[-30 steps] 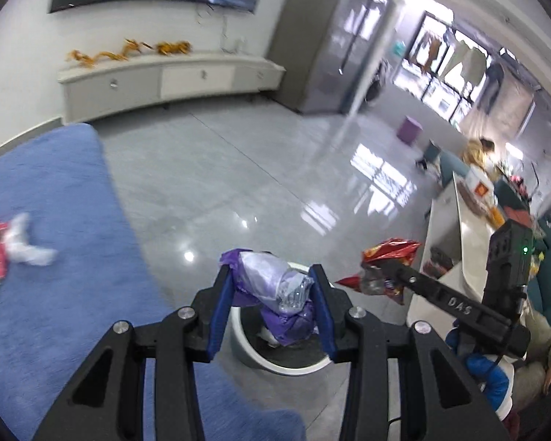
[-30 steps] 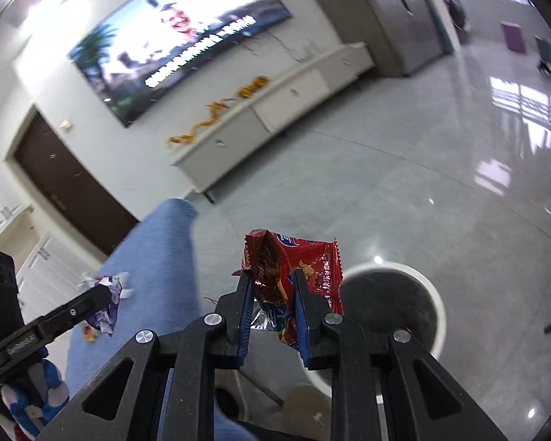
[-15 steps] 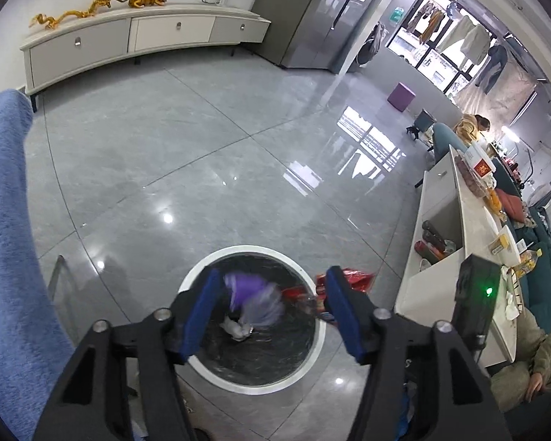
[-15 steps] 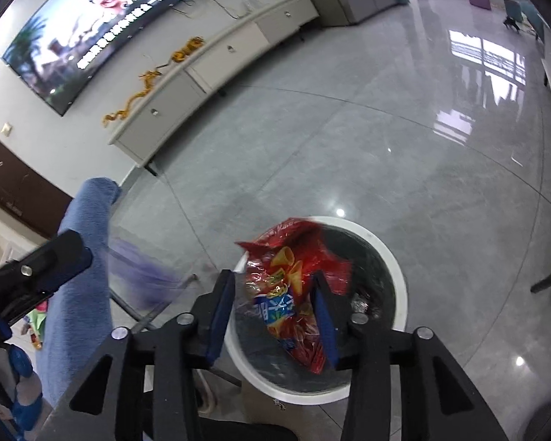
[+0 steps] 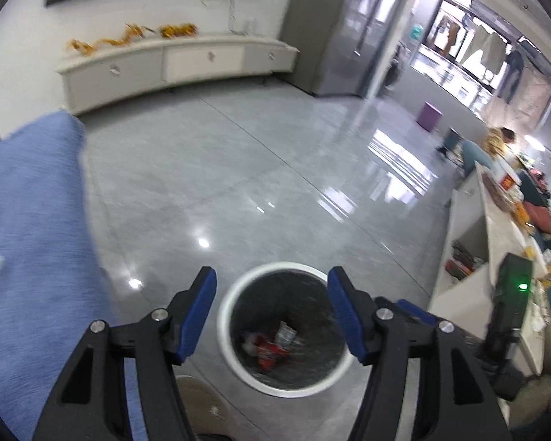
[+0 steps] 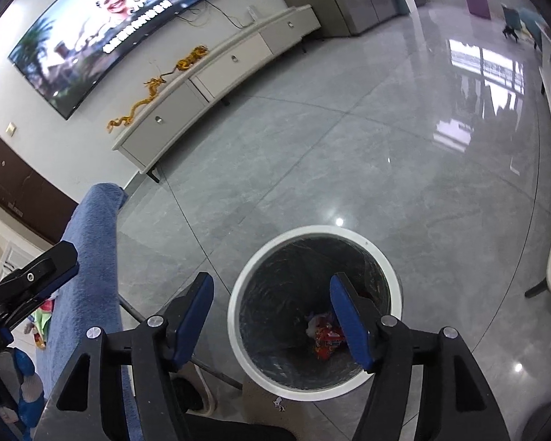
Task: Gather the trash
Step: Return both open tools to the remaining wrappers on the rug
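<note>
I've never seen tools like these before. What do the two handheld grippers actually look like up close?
Each is a black plastic frame with triangular cut-outs and silver screw heads, ending in two fingers lined with blue pads. The left gripper and right gripper look alike. In the left view, the right unit's black camera box shows a small green light.

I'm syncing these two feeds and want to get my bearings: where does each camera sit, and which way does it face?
Left wrist: sits on the left gripper, faces down at the trash bin on grey floor; its open blue-padded fingers show, right gripper at right.
Right wrist: sits on the right gripper, also faces down into the bin; open fingers show, left gripper at left edge.
Shared: bin, wrappers inside, blue cloth, TV cabinet.
</note>
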A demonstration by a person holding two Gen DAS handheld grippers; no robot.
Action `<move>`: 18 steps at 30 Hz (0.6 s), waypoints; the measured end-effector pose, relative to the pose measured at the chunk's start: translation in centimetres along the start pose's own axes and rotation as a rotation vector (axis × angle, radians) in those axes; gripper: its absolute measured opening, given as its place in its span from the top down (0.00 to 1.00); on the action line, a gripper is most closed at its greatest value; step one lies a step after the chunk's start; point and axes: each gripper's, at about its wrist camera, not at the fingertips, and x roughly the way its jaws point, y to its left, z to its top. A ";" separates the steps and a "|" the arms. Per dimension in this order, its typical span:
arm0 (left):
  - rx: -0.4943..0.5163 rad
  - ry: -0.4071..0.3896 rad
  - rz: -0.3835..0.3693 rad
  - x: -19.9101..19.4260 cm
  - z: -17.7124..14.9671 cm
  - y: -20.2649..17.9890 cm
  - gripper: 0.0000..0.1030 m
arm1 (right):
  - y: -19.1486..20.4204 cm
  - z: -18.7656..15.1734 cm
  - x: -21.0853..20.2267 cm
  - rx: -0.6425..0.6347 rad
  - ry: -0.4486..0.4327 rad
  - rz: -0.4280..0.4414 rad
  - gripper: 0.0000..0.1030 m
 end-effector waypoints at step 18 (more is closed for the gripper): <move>-0.081 -0.271 0.294 -13.9 -4.1 6.0 0.23 | 11.0 -1.7 -5.2 -0.250 -0.102 0.080 0.32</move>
